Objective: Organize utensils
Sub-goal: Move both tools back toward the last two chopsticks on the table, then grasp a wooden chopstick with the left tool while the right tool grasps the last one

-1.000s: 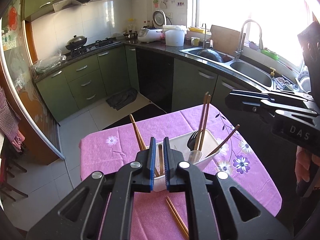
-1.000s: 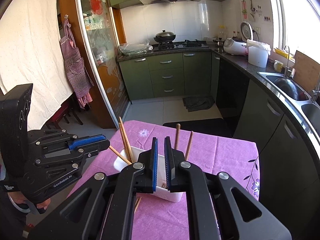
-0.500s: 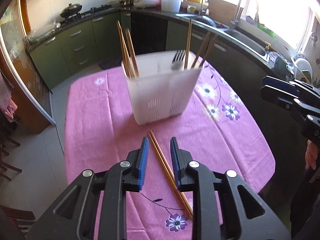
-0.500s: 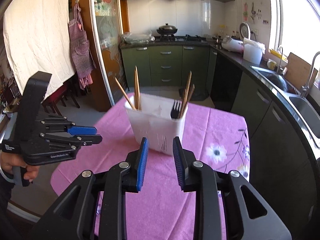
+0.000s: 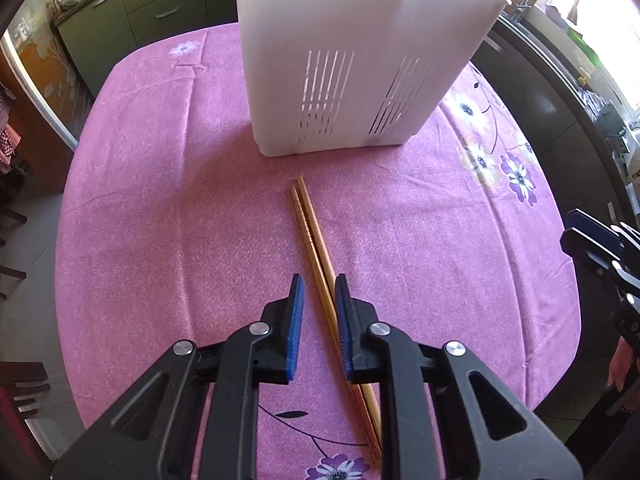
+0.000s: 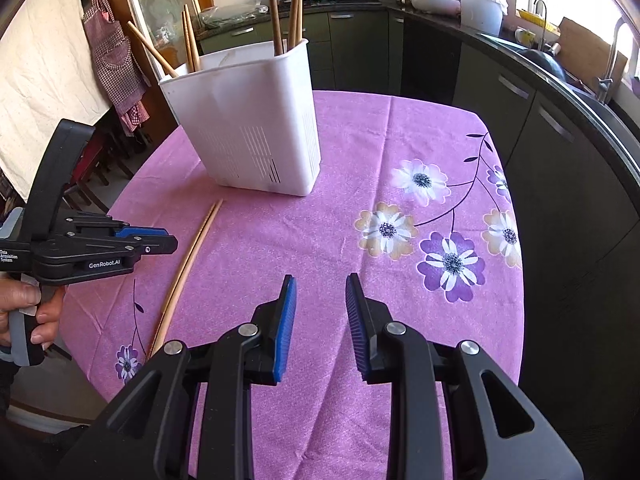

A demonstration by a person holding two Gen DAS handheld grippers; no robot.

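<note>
From the left wrist view, the left tool (image 5: 318, 292) hangs low over the pink-clothed worktop (image 5: 160, 200), its jaws closing around a pair of wooden chopsticks (image 5: 310, 232) lying between the pads, not yet pinched. Beyond stands the white utensil holder (image 5: 352, 60), its top cut off. Only the right wrist view shows more chopsticks (image 6: 286, 12) standing in that holder (image 6: 248, 120), and the right tool (image 6: 320, 292) spread over bare cloth. A second ago both tools were pressed together, high above the holder.
</note>
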